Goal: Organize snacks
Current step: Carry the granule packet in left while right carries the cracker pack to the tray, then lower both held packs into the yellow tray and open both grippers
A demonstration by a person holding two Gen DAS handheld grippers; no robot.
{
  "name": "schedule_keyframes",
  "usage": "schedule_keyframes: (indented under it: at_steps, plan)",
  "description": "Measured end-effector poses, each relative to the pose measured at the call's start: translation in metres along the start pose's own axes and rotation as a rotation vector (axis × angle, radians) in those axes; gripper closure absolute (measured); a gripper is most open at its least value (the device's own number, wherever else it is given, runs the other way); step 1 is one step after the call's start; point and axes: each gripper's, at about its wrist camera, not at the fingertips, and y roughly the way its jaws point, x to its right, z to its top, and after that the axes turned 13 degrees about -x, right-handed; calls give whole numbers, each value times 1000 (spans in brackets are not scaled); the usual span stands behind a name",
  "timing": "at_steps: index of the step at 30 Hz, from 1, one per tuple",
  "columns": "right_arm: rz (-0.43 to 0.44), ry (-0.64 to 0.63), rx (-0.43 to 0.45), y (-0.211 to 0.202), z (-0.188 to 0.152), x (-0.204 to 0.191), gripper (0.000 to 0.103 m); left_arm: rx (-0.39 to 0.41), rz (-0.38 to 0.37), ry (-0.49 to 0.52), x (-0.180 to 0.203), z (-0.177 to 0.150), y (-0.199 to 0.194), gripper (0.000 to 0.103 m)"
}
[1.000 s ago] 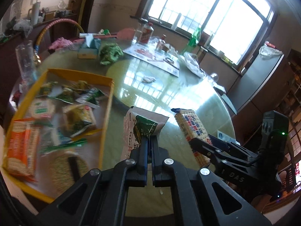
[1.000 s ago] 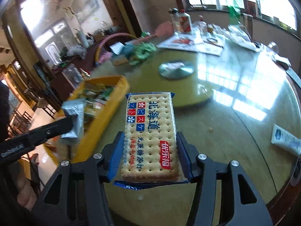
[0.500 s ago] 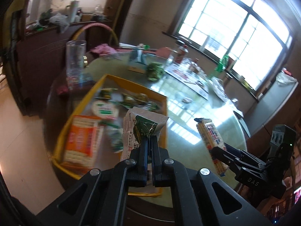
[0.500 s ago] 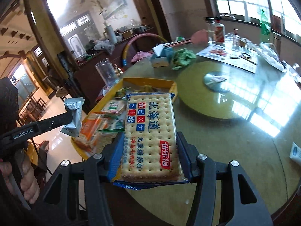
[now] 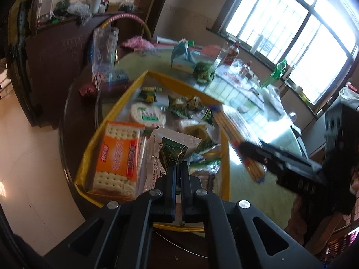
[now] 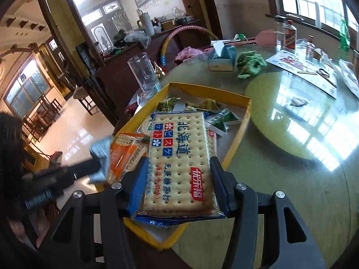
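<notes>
Both tongs hold snacks above the yellow tray (image 5: 225, 157): left tongs (image 5: 178, 168) pinch a green sachet (image 5: 170, 151), right tongs (image 6: 179, 177) clamp a cracker pack (image 6: 179, 157)

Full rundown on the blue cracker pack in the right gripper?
The blue cracker pack is a flat rectangular sleeve of pale, dimpled soda crackers in clear film with blue edges, printed with blue characters and a red logo. The right hand-held gripper clamps its long sides. It is held off the table, over the near corner of the yellow tray.

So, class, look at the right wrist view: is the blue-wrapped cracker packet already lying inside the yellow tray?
No: the cracker packet is clamped between the right gripper fingers, held above the yellow tray.
</notes>
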Motion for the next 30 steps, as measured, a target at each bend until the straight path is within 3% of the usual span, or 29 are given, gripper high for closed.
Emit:
schedule_keyframes:
  at_steps: [6,12,23,30]
  plan:
    - [-4,-17,-55,33,28,-11,47,-78,36,15,-5,-1,31,103]
    - [-7,-19,-94,62,51,-17,47,-92,70,24,-11,1,40,103]
    - [-89,-31,-127,98,62,-27,47,-102,42,35,-16,6,48,102]
    - [-97,-32,-131,104,63,-29,47,-101,30,46,-15,8,51,102]
